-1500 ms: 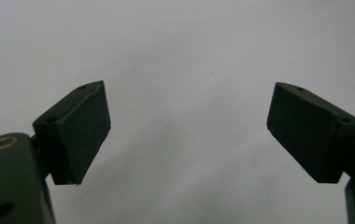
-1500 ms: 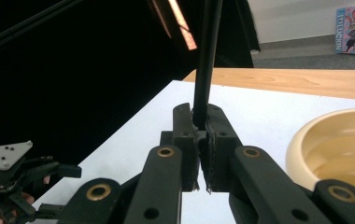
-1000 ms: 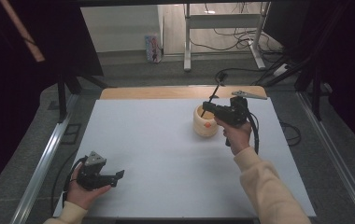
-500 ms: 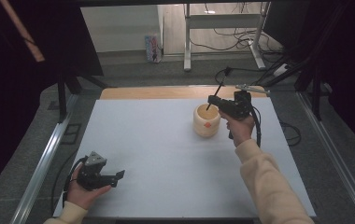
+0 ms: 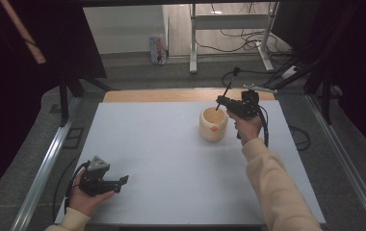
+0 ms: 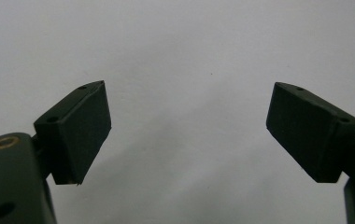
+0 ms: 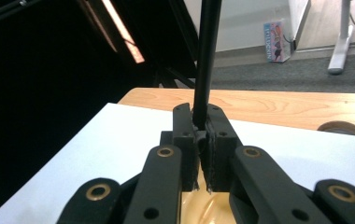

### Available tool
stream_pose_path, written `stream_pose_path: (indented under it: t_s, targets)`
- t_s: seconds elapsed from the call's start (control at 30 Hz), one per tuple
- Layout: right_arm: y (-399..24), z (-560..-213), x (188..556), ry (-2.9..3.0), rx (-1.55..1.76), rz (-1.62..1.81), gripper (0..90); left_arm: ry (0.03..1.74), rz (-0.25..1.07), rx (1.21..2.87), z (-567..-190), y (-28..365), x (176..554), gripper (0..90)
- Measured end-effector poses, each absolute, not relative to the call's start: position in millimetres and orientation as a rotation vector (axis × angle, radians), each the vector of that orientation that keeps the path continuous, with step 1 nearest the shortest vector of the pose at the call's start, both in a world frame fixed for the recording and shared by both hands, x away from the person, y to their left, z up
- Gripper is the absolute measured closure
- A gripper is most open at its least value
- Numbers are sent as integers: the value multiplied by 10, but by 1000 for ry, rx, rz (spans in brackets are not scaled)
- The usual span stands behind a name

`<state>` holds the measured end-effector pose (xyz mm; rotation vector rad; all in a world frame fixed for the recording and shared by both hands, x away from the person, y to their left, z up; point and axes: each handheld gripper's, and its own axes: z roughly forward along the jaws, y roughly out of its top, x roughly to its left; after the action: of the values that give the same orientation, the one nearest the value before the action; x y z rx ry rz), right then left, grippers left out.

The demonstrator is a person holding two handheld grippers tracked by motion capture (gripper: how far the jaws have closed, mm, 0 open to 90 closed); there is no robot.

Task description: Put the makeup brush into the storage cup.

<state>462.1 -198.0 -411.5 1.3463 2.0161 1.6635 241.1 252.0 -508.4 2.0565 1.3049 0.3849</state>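
your right hand-held gripper [image 5: 223,102] is clenched on a thin black stick [image 5: 228,89] above the cream round cup [image 5: 213,124] at two o'clock on the white bench [image 5: 162,154]; your left hand-held gripper [image 5: 121,182] rests released at seven o'clock.

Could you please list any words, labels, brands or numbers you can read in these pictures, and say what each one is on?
No text can be read.
The colourful printed box on the floor beyond the table carries print, too small and blurred to read.
The cream cup bears an orange mark, not legible as a letter or sign.
The grippers show no lettering.
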Motion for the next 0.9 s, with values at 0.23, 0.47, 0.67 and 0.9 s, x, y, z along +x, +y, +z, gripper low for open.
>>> stream_pose_path:
  t_s: [0.23,0.47,0.67,0.9]
  targets:
    - [-1966,-4186,4671,2024,1354,1638,850,1309,387,2054,-5083,2524,2411,156]
    - [-1922,-4252,4695,2042,1351,1609,849,1311,389,2054,-5082,2523,2410,157]
    - [-1866,-4343,4715,2068,1349,1580,849,1311,388,2055,-5084,2527,2410,157]
    - [-1830,-4426,4724,2081,1353,1557,849,1310,387,2056,-5085,2529,2410,157]
